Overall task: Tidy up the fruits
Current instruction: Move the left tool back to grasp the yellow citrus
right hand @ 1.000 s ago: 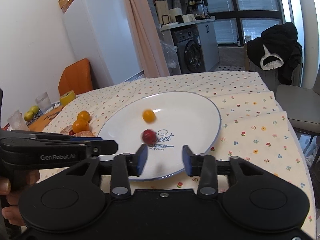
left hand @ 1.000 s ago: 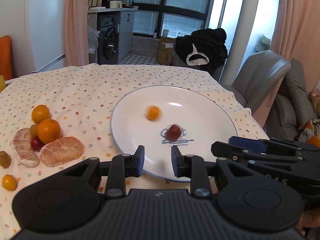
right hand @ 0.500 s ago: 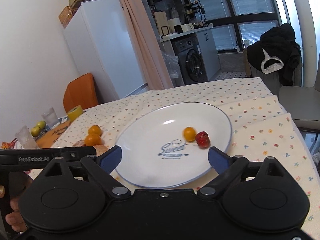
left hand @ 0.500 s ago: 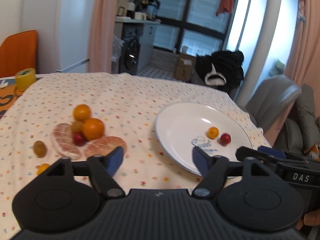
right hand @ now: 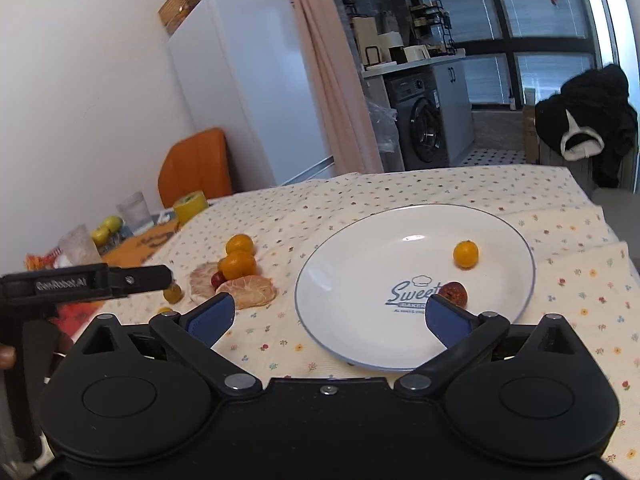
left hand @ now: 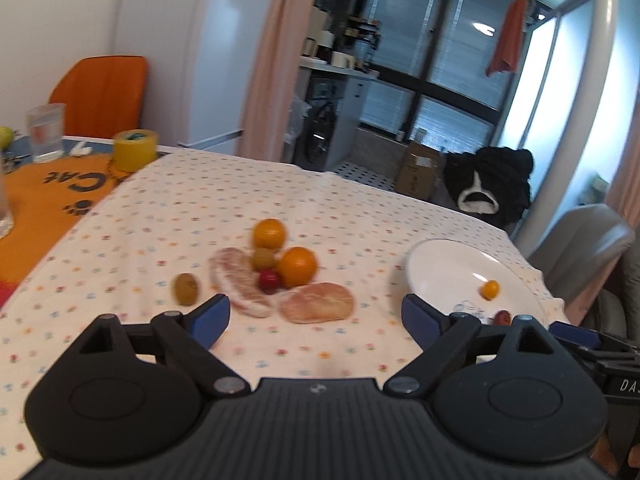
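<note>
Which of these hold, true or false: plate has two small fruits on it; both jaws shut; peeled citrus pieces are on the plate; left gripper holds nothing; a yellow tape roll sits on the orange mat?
1. The plate holds two small fruits. True: a small orange fruit and a small red fruit.
2. Both grippers have their jaws shut. False: the left gripper and the right gripper both stand wide open.
3. The peeled citrus pieces lie on the plate. False: they lie on the tablecloth with the other fruit, beside the plate.
4. The left gripper holds nothing. True.
5. A yellow tape roll sits on the orange mat. True.
</note>
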A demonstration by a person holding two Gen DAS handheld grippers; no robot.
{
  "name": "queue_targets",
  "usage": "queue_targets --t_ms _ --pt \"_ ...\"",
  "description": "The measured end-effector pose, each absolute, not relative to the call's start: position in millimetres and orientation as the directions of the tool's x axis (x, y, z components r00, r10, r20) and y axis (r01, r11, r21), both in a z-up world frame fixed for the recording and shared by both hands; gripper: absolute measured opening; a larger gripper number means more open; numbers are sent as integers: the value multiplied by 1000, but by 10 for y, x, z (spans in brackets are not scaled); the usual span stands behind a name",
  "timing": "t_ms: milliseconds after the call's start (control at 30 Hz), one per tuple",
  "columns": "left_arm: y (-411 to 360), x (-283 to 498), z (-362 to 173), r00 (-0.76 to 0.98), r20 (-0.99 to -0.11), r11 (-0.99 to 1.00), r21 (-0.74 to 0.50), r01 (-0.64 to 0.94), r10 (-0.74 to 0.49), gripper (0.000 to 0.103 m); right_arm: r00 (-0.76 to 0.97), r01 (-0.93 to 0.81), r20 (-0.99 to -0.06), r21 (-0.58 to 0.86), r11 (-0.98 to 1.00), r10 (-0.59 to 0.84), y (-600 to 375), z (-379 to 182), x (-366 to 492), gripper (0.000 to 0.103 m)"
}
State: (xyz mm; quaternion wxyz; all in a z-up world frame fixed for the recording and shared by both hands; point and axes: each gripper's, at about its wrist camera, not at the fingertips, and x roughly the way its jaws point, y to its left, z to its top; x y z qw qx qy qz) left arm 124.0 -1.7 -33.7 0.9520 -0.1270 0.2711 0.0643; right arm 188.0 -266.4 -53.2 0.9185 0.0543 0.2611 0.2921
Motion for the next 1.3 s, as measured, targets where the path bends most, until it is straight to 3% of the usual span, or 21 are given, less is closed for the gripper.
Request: queue_targets --t_ms 1033,1300 --pt "561 862 -487 818 -566 953 -181 -242 100 89 577 -616 -519 231 753 631 -1864 -513 1791 103" --pt "565 1062 -633 802 -590 951 -186 -245 92 71 559 -628 -556 200 752 615 -1715 -532 1925 103"
